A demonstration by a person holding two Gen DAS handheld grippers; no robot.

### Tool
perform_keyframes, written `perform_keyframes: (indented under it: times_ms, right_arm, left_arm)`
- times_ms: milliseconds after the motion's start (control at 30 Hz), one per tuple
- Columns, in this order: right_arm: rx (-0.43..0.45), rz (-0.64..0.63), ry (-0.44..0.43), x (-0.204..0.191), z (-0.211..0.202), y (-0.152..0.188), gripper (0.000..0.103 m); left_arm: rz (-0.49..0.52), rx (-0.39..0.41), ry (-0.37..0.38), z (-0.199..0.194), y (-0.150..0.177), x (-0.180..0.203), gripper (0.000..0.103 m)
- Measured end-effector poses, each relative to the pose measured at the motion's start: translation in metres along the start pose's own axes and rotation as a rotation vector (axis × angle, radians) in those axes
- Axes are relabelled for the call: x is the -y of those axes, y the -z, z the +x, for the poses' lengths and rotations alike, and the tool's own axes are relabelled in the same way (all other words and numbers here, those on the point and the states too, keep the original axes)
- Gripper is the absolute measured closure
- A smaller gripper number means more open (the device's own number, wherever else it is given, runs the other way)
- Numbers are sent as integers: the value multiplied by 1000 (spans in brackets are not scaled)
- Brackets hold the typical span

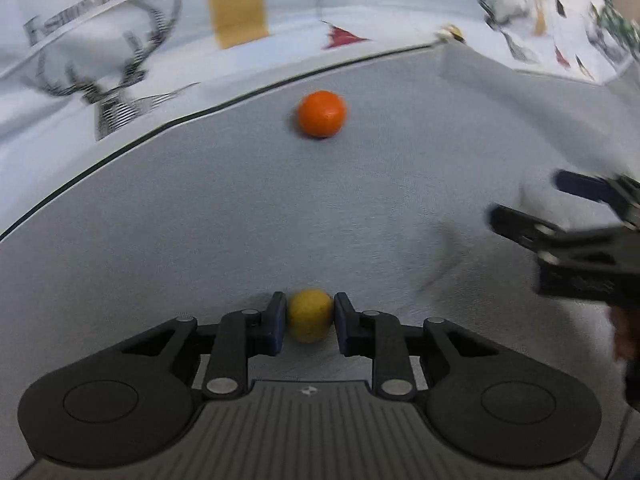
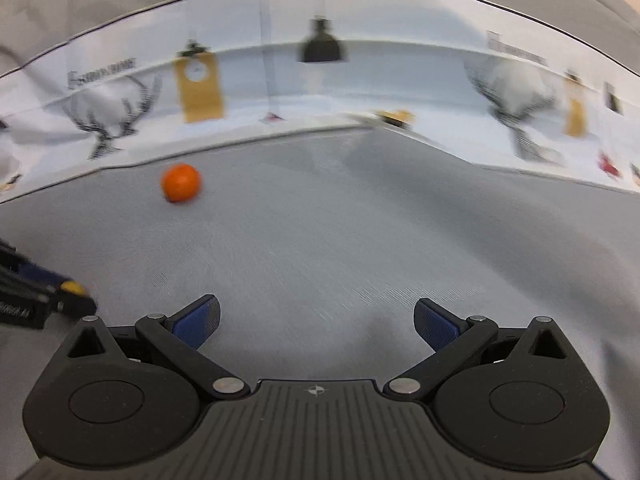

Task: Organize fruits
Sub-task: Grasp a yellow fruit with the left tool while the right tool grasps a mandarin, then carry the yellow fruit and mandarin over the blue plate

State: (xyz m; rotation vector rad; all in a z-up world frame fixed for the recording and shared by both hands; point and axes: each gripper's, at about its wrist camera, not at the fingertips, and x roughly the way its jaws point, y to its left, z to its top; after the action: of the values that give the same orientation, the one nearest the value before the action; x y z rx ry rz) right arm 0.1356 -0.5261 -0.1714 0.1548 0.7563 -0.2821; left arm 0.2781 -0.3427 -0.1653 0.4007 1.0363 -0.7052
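Grey cloth (image 1: 224, 216) covers most of both views, slightly wrinkled on the right side of the left wrist view. Behind it runs a white printed cloth (image 2: 248, 80) w/ a deer-head print (image 1: 108, 80), a mustard tag shape (image 2: 198, 88), a black lamp shape (image 2: 322, 46) & small red marks; a dark line edges the border btw the two cloths. Prints are blurred, lettering not readable.

Left gripper (image 1: 310, 322): fingers nearly closed, both blue pads pressing a small yellow fruit (image 1: 310, 314) from either side. Fruit sits btw the pads low over the grey cloth; whether it touches the cloth or is lifted, can't tell. In the right wrist view only a sliver of that fruit (image 2: 73, 288) shows at the left gripper's tip, at far left.

Right gripper (image 2: 316, 326): fingers spread wide, nothing btw them, only bare grey cloth beneath & ahead. In the left wrist view it (image 1: 532, 204) comes in from the right edge, blurred, fingers apart, well clear of both fruits.

Orange fruit (image 1: 322, 114) lies alone on the grey cloth near the border w/ the white cloth, straight ahead of the left gripper & well apart from it. From the right wrist view it (image 2: 181, 183) sits far left & ahead. Nothing stands btw either gripper & it.

A small yellow-black item (image 2: 394, 116) sits at the far edge of the grey cloth, too blurred to ID.
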Motion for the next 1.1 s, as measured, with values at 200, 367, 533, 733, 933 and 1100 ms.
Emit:
perform_keyframes:
  times_ms: [200,367,533,733,933,1100]
  right_arm:
    - [3,-33,-111,-49,67,-39,1]
    - [23,-68,-31,-78,105,-59,24]
    - [2,-147,11,-92,72,-58,66]
    - [7,-105,-58,-84,-50,-26,66]
    - [6,-42,-131,-104,-189,13,66]
    - [3,-38,-216,-154,-272,42,66]
  left_arm:
    - [-101,-9,-60,-39,17,-38,75]
    - [-166,14,-92,-74,28,-53,75]
    - [-202,25,-78,-110,44,-46,75]
    - [-222,76,-62,-177,84,-26,75]
    - [-237,101,-69,-254,142,-17,75]
    - [-252,106,-110,-310,197,-22,75]
